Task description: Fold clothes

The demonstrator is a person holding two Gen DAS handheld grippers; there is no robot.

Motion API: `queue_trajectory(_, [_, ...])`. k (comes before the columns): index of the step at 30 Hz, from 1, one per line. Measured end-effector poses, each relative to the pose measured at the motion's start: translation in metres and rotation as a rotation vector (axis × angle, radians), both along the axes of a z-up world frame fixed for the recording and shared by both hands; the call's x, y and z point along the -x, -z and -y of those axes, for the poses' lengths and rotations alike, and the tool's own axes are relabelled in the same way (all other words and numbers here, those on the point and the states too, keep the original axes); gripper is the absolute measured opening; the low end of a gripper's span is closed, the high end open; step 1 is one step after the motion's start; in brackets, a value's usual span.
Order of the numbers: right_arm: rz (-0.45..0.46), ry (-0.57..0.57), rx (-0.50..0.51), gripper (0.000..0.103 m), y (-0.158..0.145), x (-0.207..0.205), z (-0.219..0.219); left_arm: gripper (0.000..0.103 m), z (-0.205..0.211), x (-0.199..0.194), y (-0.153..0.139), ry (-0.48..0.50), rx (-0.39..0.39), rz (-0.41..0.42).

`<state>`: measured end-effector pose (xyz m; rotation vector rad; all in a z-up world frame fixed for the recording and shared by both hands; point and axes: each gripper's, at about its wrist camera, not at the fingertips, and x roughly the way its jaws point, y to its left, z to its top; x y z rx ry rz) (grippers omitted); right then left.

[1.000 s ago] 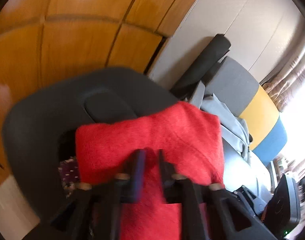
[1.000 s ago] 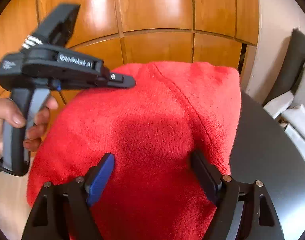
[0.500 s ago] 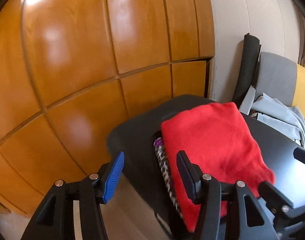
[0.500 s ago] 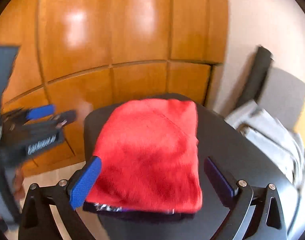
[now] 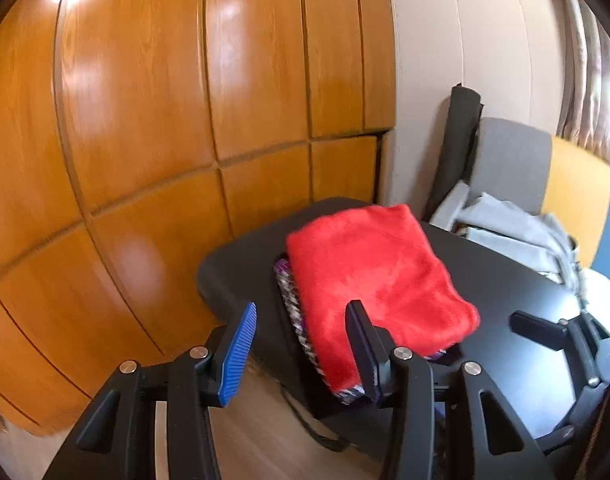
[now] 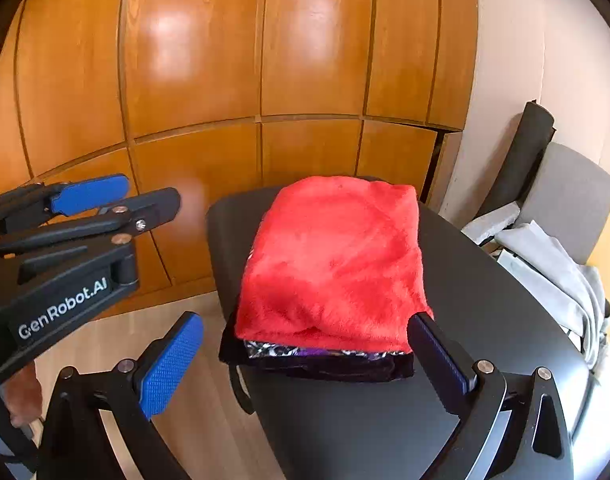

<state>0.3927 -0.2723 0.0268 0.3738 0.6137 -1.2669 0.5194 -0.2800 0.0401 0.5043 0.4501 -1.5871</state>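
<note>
Red fleece garment (image 6: 333, 264) lying folded atop patterned purple garment (image 6: 325, 354) on black table (image 6: 485, 308), long axis running away from jaws. Right gripper (image 6: 305, 364) nearer, gaping wide, empty. Left gripper (image 5: 301, 354) hovering beside stack, jaws wide, empty.

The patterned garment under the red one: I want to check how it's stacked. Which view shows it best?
The right wrist view: the patterned garment shows as a full front edge beneath the red garment. The left wrist view shows only a side strip, partly behind a finger.
</note>
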Motion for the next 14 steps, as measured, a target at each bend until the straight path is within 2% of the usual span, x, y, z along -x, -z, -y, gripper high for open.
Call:
queue_trajectory(3, [-0.009,0.003,-0.001,0.103,0.001,0.0,-0.003,0.048,0.006,-0.002,0.004,-0.001,-0.036,-0.039])
queue_trajectory(10, [0.006,0.03,-0.043,0.103,0.012,0.009,-0.009,0.047,0.008,-0.008,0.015,-0.037,-0.044,-0.058])
queue_trajectory(14, [0.014,0.044,-0.061,0.103,0.018,0.013,-0.004,0.046,0.007,-0.009,0.018,-0.057,-0.034,-0.036])
